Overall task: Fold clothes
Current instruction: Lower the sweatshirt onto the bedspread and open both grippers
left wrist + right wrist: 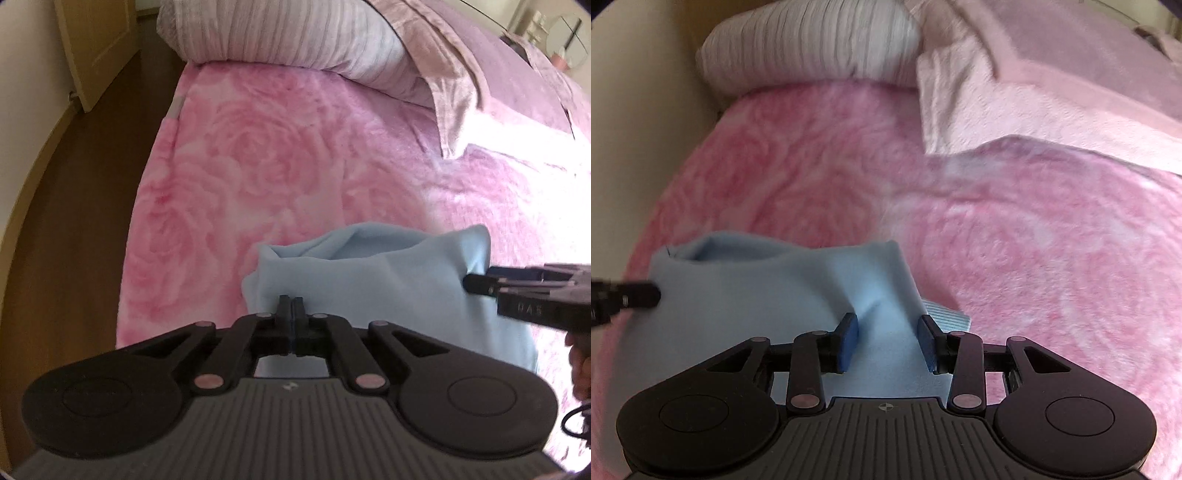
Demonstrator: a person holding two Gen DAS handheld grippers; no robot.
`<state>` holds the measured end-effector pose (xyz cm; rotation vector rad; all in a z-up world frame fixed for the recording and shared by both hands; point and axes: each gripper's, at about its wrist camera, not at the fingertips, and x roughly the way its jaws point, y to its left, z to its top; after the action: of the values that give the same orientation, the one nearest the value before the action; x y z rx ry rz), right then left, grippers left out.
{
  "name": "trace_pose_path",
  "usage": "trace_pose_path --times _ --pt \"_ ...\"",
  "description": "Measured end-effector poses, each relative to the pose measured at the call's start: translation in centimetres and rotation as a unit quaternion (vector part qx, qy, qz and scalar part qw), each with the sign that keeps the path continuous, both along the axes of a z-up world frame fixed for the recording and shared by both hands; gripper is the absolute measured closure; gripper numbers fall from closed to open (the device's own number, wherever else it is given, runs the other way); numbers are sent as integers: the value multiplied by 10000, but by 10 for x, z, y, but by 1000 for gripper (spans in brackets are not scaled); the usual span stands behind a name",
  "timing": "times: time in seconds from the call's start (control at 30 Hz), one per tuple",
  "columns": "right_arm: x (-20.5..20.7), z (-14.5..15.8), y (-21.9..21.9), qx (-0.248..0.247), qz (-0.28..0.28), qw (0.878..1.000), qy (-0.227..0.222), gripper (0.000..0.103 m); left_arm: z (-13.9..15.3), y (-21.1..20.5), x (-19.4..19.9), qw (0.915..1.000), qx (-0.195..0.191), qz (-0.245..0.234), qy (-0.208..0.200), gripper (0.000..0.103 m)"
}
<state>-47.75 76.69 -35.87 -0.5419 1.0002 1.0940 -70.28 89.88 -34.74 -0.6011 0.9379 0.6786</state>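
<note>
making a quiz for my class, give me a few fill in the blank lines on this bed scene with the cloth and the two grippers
1. The cloth between the grippers is light ____ in colour.
2. The left hand-held gripper is ____ on the cloth's edge.
3. The right hand-held gripper has its jaws ____, with cloth between them.
4. The blanket under the cloth carries a pattern of pink ____.

Missing words: blue; shut; open; roses
</note>
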Motion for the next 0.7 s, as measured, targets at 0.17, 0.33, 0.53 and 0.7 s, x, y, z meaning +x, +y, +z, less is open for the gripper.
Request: trace_pose_path --times 0.17,0.33,0.53,0.7 --pt "-4 23 -22 -25 -5 9999 166 64 17 -13 -8 9999 89 -76 106 102" --pt "-35 45 -74 -14 217 9983 535 64 30 -59 -43 9992 -322 237 53 101" --pt "-69 12 -97 -752 592 9926 747 64 14 -89 -52 9941 -726 747 316 100" --pt "-73 48 -103 -610 742 9933 642 64 58 -110 -39 9966 -270 659 427 96"
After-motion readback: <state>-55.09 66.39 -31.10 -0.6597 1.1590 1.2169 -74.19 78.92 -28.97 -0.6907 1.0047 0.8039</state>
